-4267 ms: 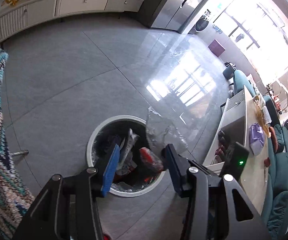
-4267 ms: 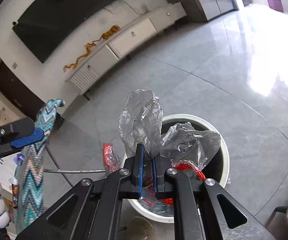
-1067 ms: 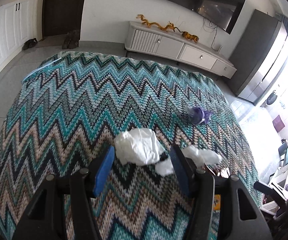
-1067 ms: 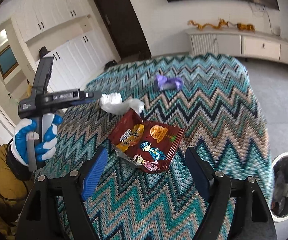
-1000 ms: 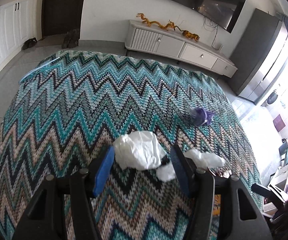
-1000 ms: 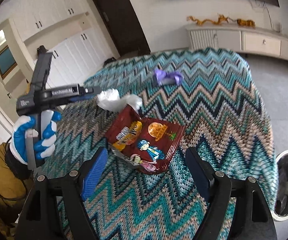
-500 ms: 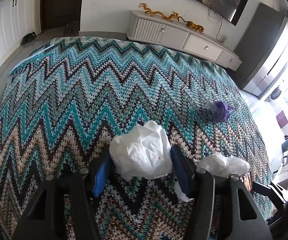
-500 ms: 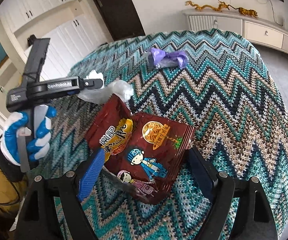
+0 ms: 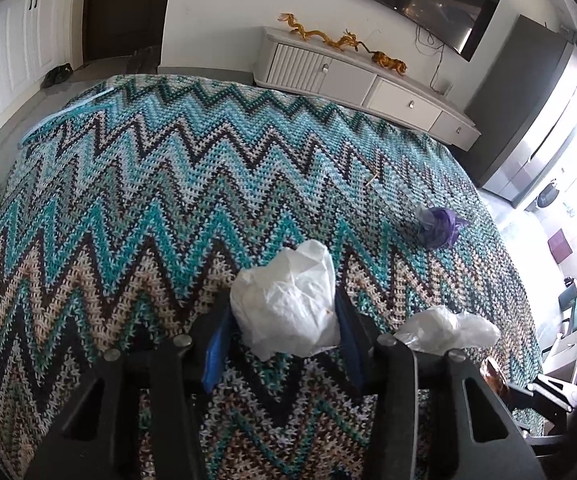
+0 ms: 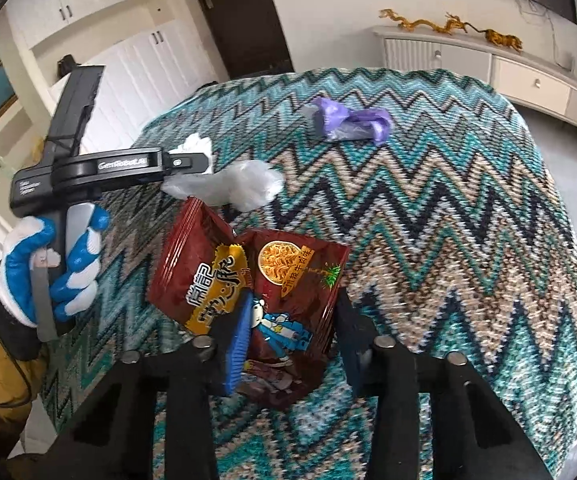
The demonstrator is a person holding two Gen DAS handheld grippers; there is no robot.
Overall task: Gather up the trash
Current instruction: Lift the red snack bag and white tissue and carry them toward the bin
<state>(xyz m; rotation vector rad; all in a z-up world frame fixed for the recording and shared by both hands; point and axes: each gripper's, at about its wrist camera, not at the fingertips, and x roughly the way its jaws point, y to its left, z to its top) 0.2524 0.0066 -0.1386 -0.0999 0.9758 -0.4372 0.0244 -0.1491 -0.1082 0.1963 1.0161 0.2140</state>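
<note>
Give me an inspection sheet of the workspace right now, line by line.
Surface: zigzag knit blanket.
Job's things: white crumpled wrapper; red snack bag; clear plastic bag; purple wrapper.
Clutter: nothing seen.
Grippers: left gripper closing around the white wrapper; right gripper closing around the snack bag.
Cables: wires below the wall TV.
Surroundings: white sideboard, dark door.

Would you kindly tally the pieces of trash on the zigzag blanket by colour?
White crumpled paper: 1
Clear crumpled plastic bag: 1
Purple crumpled wrapper: 1
Dark red snack packet: 1
Total: 4
</note>
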